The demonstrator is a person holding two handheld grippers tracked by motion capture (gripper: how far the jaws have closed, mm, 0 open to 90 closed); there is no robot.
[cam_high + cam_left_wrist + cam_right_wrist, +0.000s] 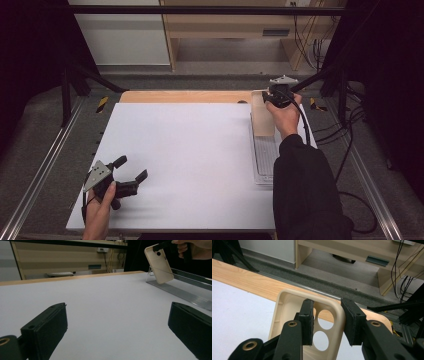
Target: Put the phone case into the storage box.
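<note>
You are setting the cream plastic phone case [284, 322] onto the clear ribbed acrylic stand [263, 160].
Your right gripper [327, 322] straddles its rim, seemingly released; left gripper [131, 169] idles open. Next, back off cleanly.

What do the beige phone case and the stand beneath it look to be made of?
Phone case: likely soft matte plastic or silicone, judging by its even beige colour, rounded moulded rim and clean camera cut-outs. Stand: seemingly clear acrylic or similar plastic; it looks see-through with glinting edges and a ribbed base, though that is hard to confirm.
</note>
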